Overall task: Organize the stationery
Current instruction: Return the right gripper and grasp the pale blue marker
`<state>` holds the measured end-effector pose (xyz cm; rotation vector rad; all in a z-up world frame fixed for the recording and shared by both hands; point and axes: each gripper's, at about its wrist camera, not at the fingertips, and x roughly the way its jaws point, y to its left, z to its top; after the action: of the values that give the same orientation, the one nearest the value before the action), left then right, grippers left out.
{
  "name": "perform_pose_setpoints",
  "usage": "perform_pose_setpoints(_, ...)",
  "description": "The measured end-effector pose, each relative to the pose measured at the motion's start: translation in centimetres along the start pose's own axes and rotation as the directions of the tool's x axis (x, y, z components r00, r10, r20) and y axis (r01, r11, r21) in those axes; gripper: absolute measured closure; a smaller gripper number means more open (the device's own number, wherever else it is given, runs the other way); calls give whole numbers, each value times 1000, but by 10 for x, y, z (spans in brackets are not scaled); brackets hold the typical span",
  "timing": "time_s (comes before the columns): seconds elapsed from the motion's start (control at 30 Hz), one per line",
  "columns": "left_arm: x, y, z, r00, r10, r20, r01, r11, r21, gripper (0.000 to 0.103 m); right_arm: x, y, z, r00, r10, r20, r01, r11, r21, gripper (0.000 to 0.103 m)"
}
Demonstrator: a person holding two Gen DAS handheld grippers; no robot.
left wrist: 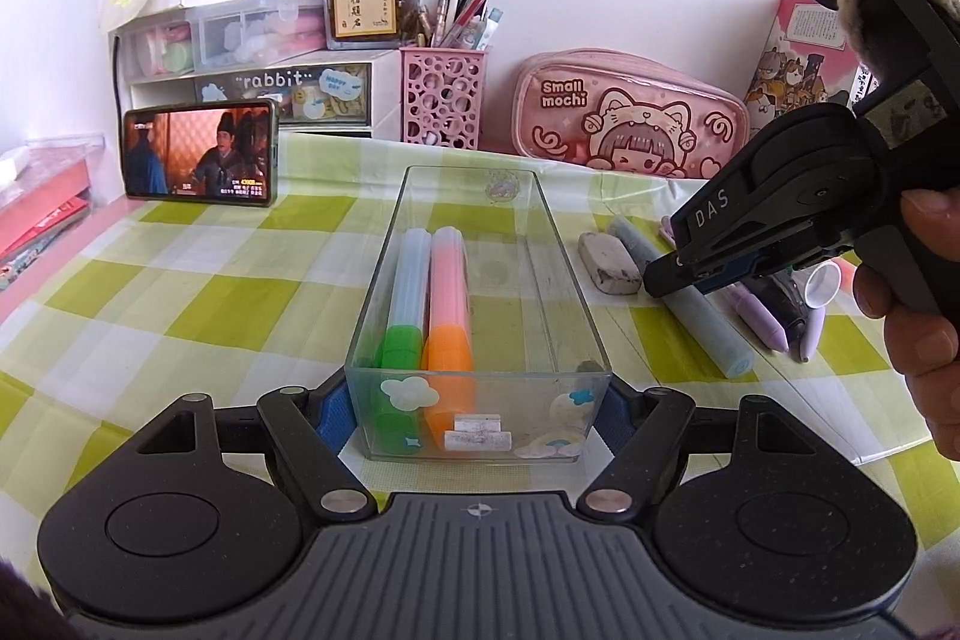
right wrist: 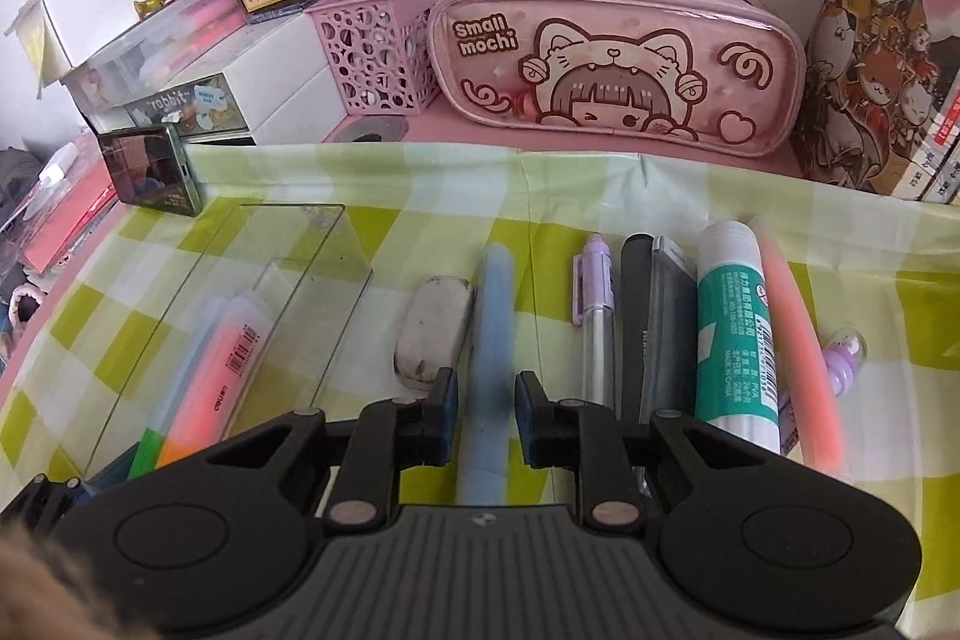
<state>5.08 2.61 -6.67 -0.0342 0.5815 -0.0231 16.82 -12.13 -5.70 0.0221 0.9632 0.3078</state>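
1. Blue highlighter (right wrist: 487,340) is lying on the checked cloth (right wrist: 420,196), just right of the eraser (right wrist: 431,334) and left of the purple pen (right wrist: 594,316); in the right wrist view its long axis is running 12 to 6, straight along the gripper's pointing line.
2. Right gripper (right wrist: 485,418) is straddling it: one finger each side, at 9 and 3, w/ a narrow gap showing on both sides. Jaws are apart, pads not yet pressing, so in my judgement the pen isn't gripped yet.
3. Left gripper (left wrist: 480,400) is clamping the near end of the clear tray (left wrist: 567,280), pads on both outer walls, steadying it.
4. Tray is already holding two highlighters, green-capped (left wrist: 402,316) and orange-capped (left wrist: 447,310), on its left half; right half is looking free.
5. From the right gripper the tray is lying at approx 10 o'clock, close by. Right hand is plainly the nearer one to the blue pen; left is busy.
6. Room: eraser is almost touching the left finger, so closing may nudge it. Tray's right wall is the edge to clear on the lift over; lifting high enough first is likely needed.
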Motion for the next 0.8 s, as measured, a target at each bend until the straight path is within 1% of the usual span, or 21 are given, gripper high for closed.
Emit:
perform_pose_setpoints(0.1,0,0,0,1000,0,0,0,1000,0,29,-1,1,-2,1000,7,13,-7,1000,3,87)
perform_pose_setpoints(0.23,0,0,0,1000,0,0,0,1000,0,29,-4,-6,-3,999,37,23,-39,996,79,87)
perform_pose_setpoints(0.4,0,0,0,1000,0,0,0,1000,0,29,-16,-13,-3,997,58,55,-65,988,140,87)
perform_pose_setpoints(0.53,0,0,0,1000,-1,0,1,1000,0,29,-30,-14,0,991,95,93,-111,978,177,87)
perform_pose_setpoints(0.67,0,0,0,1000,-1,0,1,1000,0,29,-44,-8,3,980,147,131,-171,967,188,87)
perform_pose_setpoints(0.8,0,0,0,1000,-1,0,1,1000,0,29,-52,2,6,969,199,144,-224,957,183,87)
